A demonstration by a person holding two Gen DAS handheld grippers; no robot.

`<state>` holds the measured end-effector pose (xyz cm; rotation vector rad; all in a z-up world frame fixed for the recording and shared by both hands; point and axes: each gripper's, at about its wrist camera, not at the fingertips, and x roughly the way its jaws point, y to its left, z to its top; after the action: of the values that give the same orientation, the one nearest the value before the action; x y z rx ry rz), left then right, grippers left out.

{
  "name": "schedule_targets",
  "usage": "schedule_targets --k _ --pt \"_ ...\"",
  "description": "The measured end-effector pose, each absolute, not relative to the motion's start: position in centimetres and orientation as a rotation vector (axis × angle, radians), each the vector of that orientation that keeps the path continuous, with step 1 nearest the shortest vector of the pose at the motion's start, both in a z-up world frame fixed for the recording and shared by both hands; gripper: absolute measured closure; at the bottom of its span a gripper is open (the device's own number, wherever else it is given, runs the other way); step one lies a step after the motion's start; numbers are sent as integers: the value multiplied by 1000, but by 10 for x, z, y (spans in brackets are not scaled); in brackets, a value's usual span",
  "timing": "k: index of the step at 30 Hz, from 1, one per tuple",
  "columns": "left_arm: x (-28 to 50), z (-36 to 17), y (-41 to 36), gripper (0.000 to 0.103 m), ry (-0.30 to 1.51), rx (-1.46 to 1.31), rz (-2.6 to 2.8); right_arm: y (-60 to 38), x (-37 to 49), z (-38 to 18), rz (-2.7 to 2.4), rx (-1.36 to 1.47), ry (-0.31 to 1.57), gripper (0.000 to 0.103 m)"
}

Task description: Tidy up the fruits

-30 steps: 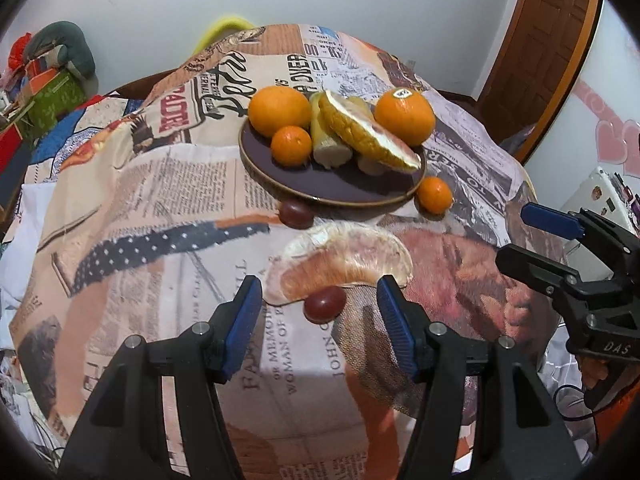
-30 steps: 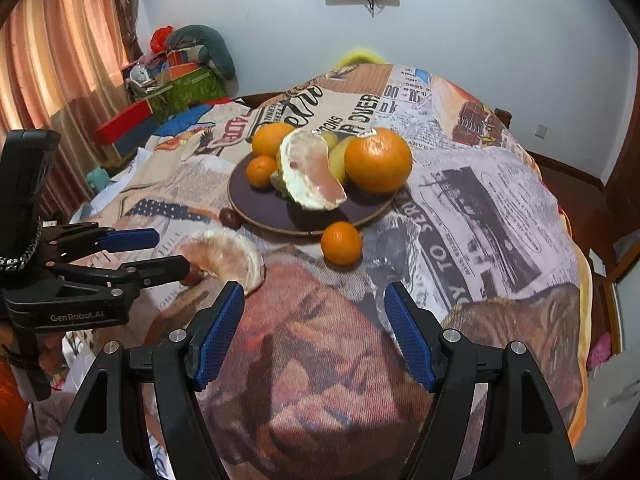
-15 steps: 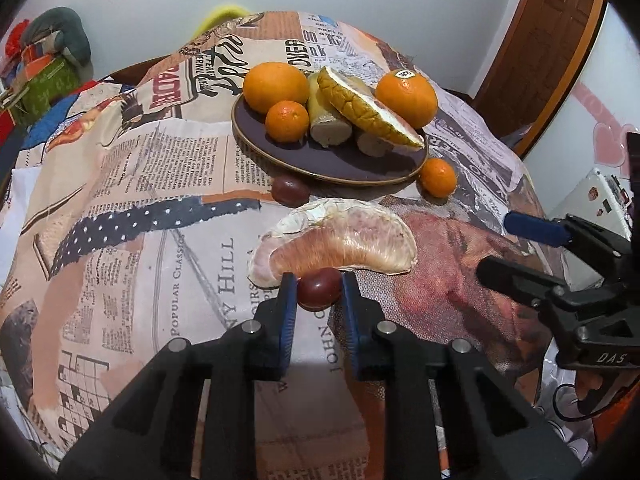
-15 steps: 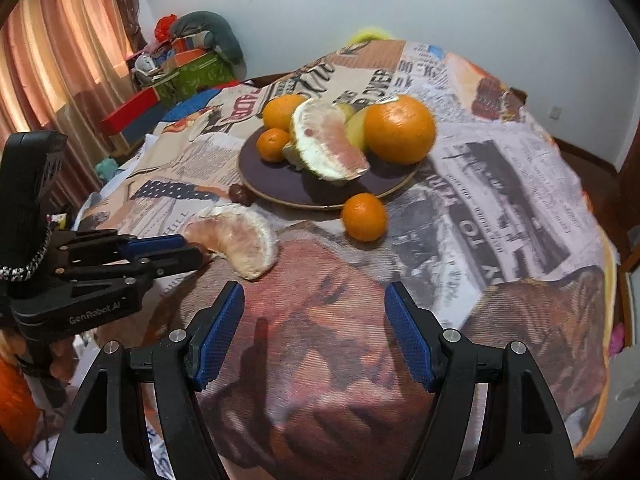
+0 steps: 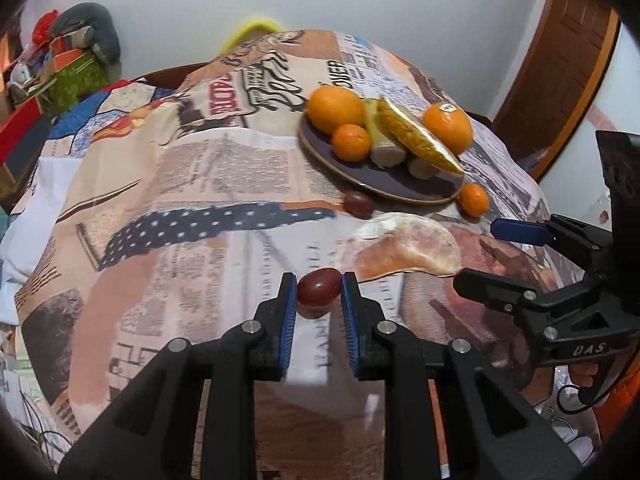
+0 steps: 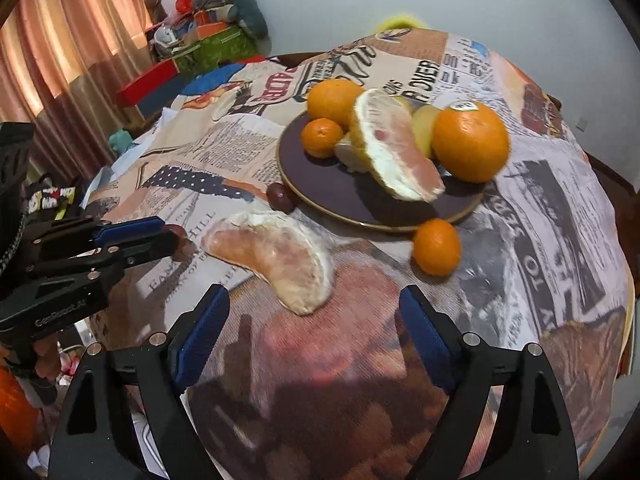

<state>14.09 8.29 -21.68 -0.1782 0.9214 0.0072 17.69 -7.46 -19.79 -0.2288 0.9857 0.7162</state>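
Observation:
My left gripper [image 5: 319,294] is shut on a dark red grape [image 5: 319,291] and holds it just above the cloth, in front of a peeled pomelo wedge [image 5: 404,250]. The left gripper also shows in the right wrist view [image 6: 168,236]. A dark plate [image 5: 384,182] holds two oranges, a small mandarin and pomelo pieces. A second grape [image 5: 357,203] and a loose mandarin [image 5: 473,199] lie by the plate's rim. My right gripper [image 6: 316,334] is open and empty, low over the cloth near the pomelo wedge [image 6: 276,256].
The round table has a newspaper-print cloth [image 5: 192,184] that drops off at the near edge. Boxes and clutter [image 6: 208,40] stand at the far left by a curtain. A wooden door [image 5: 560,60] is at the right.
My left gripper closed on the near grape, lifted it slightly and carried it left of the pomelo wedge. My right gripper moved closer to the wedge and stayed open.

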Motion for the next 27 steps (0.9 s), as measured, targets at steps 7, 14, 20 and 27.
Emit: schedule_targets --k 7,14,20,27 --pt "138 -217 98 81 911 -201 31 -48 181 -208 695 -353 1011 18" --pt "136 -215 101 81 900 -200 36 -35 191 -220 754 -356 1056 18" --pt "136 -215 101 81 900 -198 37 -27 192 -222 833 -395 1034 35" --pt "135 -213 99 81 895 -191 32 -39 191 -217 834 -349 1031 59"
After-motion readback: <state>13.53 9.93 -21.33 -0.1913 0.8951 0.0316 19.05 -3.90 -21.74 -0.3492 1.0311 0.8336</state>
